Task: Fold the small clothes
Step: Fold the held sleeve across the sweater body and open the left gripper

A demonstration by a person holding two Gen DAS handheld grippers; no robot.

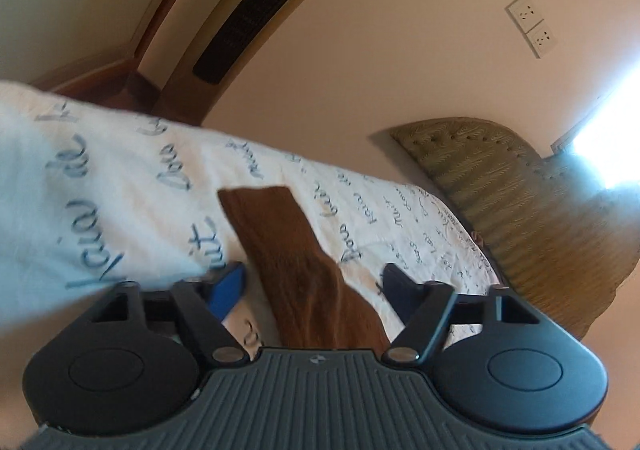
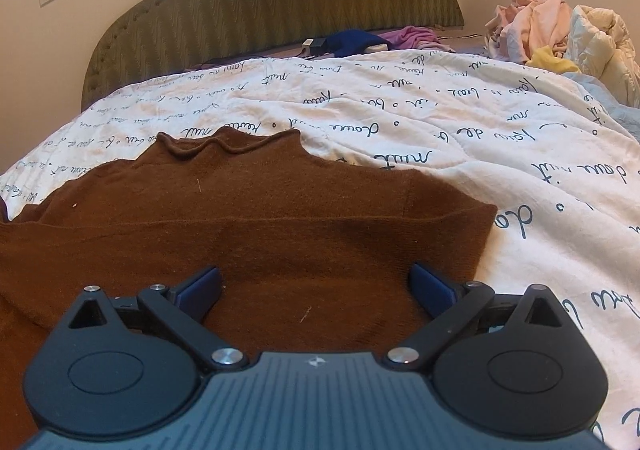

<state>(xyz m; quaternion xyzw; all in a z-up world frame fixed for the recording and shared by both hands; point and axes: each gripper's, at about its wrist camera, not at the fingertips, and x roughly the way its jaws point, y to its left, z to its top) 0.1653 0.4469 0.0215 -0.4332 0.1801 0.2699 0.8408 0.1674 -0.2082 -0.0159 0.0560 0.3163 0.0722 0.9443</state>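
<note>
Brown knit fabric is the thing of the task: a small brown sweater [image 2: 248,218] lies on the white quilt [image 2: 460,122] with dark script printed on it. From the left wrist camera, which is strongly tilted, a long strip of the sweater [image 1: 288,250] runs away from the left gripper [image 1: 310,280]; its jaws are spread wide, one on each side of the strip, and they pinch nothing; whether they touch the cloth one cannot tell. From the right wrist camera the sweater lies mostly flat, with the collar away from the camera, toward the green headboard [image 2: 280,6]; one sleeve seems already folded across the body, since a straight edge crosses the chest and ends in a cuff on the right side. The right gripper [image 2: 316,288] hangs low over the near part of the sweater; its jaws are also spread apart and hold nothing. Further right, a pile of other clothes [image 2: 560,34] waits near the wall.

As a judgement, the folding has only begun; the other sleeve and the fold of the body are probably still left, and then the pile.
</note>
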